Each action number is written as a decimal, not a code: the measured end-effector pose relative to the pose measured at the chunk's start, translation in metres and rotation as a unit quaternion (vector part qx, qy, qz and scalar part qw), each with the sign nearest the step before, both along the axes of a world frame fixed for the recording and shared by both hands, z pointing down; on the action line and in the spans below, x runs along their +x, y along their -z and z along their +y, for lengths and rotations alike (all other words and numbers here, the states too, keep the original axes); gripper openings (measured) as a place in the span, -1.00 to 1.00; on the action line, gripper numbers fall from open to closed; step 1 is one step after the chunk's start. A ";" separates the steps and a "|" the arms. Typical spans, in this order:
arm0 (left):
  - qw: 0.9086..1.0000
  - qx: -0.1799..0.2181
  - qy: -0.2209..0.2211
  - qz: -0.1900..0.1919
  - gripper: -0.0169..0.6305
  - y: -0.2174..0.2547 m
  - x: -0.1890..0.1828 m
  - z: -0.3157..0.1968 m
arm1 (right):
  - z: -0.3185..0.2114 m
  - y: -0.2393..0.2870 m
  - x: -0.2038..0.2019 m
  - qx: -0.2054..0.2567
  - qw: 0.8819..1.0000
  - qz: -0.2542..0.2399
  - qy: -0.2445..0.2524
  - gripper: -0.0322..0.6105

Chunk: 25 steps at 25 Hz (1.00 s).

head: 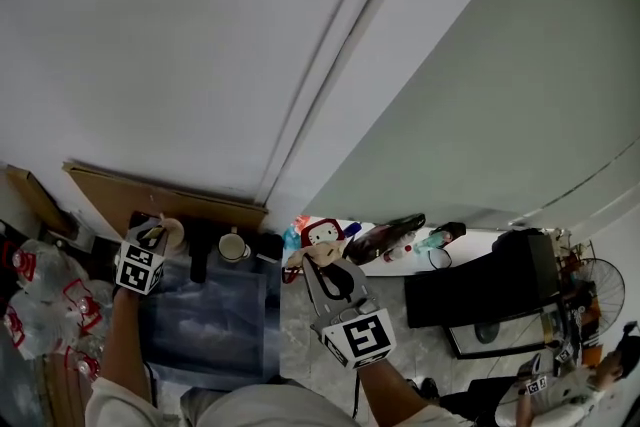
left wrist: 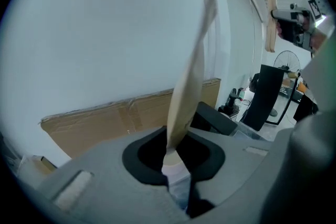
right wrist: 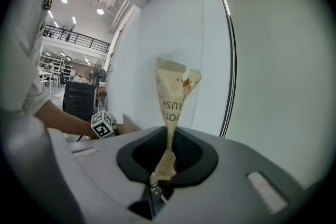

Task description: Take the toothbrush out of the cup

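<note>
In the head view my left gripper (head: 160, 233) is low on the left, beside a pale cup (head: 234, 247) on the blue-grey table (head: 210, 320). It is shut on the toothbrush (left wrist: 191, 76), a long pale beige stick that rises from between the jaws (left wrist: 176, 176) in the left gripper view. My right gripper (head: 322, 265) is to the right of the cup, shut on a crumpled beige paper wrapper (right wrist: 172, 97) with print on it. That wrapper stands up out of the jaws (right wrist: 157, 176). The inside of the cup is too small to make out.
A cardboard sheet (head: 150, 195) leans on the white wall behind the table. Plastic bags (head: 40, 295) are piled at the left. Bottles and clutter (head: 400, 240), a black case (head: 480, 290) and a fan (head: 600, 290) stand at the right. Another person (head: 600, 365) is at the bottom right.
</note>
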<state>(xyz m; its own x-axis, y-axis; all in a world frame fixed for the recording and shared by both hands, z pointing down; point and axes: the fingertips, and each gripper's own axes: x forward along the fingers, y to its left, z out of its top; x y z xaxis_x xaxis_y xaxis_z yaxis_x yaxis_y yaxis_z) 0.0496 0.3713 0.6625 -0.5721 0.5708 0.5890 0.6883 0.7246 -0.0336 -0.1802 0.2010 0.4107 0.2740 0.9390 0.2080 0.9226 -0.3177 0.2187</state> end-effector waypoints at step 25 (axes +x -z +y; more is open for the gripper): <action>0.996 -0.047 0.001 -0.075 -0.80 0.152 0.019 -0.083 | -0.001 -0.006 0.054 -0.009 0.997 0.034 0.074 -0.82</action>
<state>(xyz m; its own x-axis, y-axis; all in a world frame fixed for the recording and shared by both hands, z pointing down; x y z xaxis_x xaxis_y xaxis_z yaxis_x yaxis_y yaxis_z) 0.0688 0.2880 0.5101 -0.6481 0.6205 0.4415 0.6921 0.7218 0.0014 -0.1264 0.1998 0.4170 0.4227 0.8907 0.1671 0.8787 -0.4479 0.1648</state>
